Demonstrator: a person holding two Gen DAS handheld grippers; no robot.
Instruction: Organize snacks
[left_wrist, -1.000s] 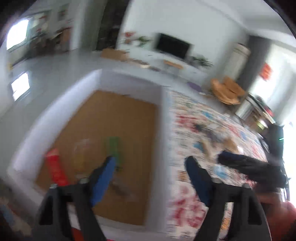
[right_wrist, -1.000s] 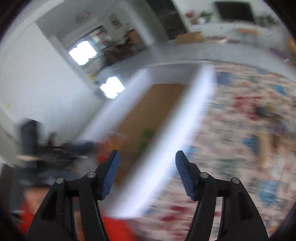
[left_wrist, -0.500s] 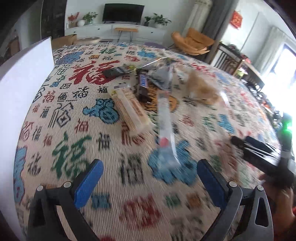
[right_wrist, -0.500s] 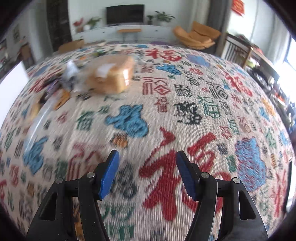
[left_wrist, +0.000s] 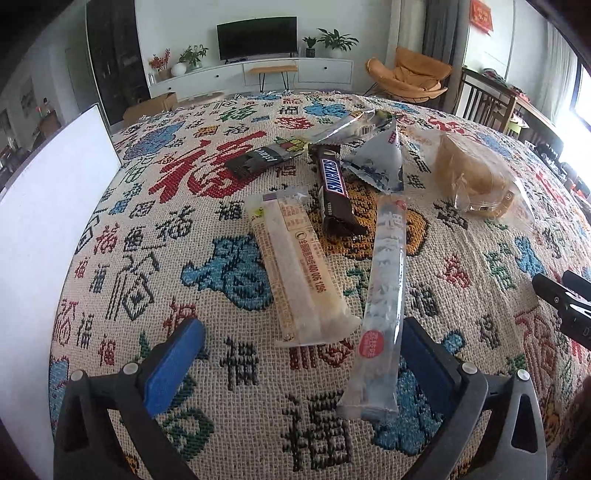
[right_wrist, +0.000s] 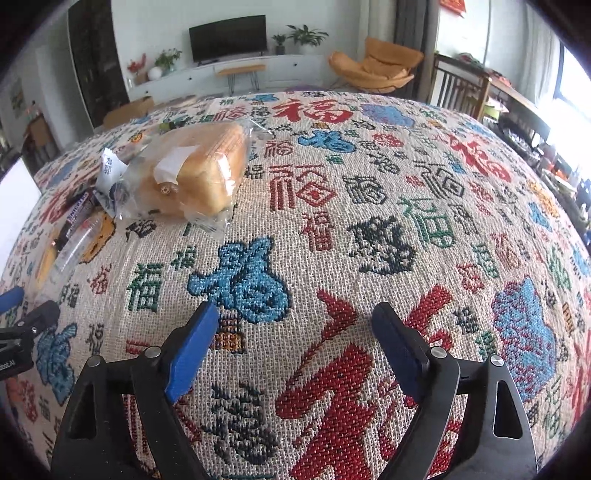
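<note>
Several snacks lie on the patterned tablecloth (left_wrist: 147, 236). In the left wrist view I see a cream bar packet (left_wrist: 299, 266), a long clear stick packet (left_wrist: 384, 295), a Snickers bar (left_wrist: 334, 184), a black wrapper (left_wrist: 264, 158), a silver triangular pouch (left_wrist: 380, 158) and bagged bread (left_wrist: 469, 173). My left gripper (left_wrist: 299, 354) is open and empty, low over the near ends of the cream bar and stick packet. My right gripper (right_wrist: 291, 336) is open and empty over bare cloth, right of the bread (right_wrist: 199, 177).
A white box wall (left_wrist: 48, 221) stands along the table's left edge. The right gripper's body (left_wrist: 565, 302) shows at the right of the left wrist view. Chairs, a TV stand and plants are beyond the far edge.
Both grippers have swung from the white box on the left to over the tablecloth. The left one has then moved closer to the snacks. Both jaws stay open.
</note>
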